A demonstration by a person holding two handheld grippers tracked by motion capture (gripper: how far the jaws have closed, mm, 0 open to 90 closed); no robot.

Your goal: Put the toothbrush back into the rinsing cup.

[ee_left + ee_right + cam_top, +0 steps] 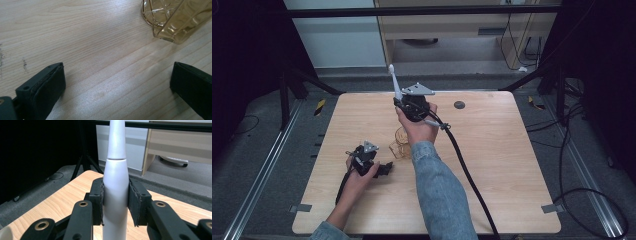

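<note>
The wooden surface [492,165] has rounded corners and bare room over most of its right half and along its far left part; everything in use sits near its middle and at about 8 o'clock from there. A small dark round mark [459,105] lies near the far edge, at 1 o'clock from the centre.

There are two claws, one toothbrush and one glass. The right claw [115,202] is raised above the middle of the surface, held in a hand with a denim sleeve [439,190], its jaws clamped on the white toothbrush [115,192], whose handle stands upright between the pads and whose head points toward 12 o'clock in the high view. The left claw [384,169] rests low at 8 o'clock, its jaws spread wide apart over bare wood with nothing between them. The amber cut-pattern glass [170,18] sits on the surface just ahead of that claw, at 1 o'clock in the left claw's view, apart from both jaws; in the high view it is partly hidden behind the right forearm.

Around the surface is grey floor with metal rails [259,175] at either side, black cables [582,150] at 3 o'clock, dark curtains to both sides, and pale cabinets [447,25] at 12 o'clock.
</note>
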